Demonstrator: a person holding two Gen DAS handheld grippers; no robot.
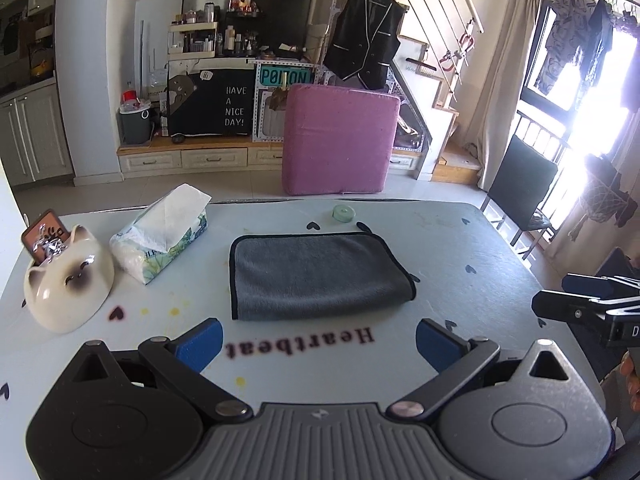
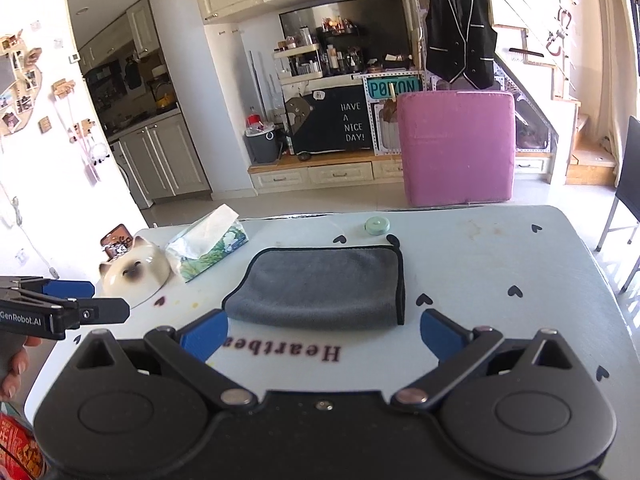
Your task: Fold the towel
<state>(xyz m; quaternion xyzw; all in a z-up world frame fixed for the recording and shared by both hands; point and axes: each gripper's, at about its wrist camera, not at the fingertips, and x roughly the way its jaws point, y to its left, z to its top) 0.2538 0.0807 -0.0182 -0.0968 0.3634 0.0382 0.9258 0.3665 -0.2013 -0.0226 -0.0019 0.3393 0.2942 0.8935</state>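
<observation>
towel [image 1: 316, 276] folded above "heartbeat" [image 1: 300, 344] table print, both grippers [image 1: 319, 344] [image 2: 324, 336] wide, empty.

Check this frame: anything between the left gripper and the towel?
Nothing but bare tabletop with printed "Heartbeat" lettering lies between the open left gripper and the grey towel, seen in the left wrist view.

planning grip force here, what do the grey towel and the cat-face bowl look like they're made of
Grey towel: soft plush microfibre by the look, matte fuzzy nap, black stitched binding along its edges, rounded fold on one side.
Cat-face bowl: probably glazed ceramic, cream with brown markings; its smooth surface shows glossy highlights. Hard plastic cannot be ruled out.
</observation>
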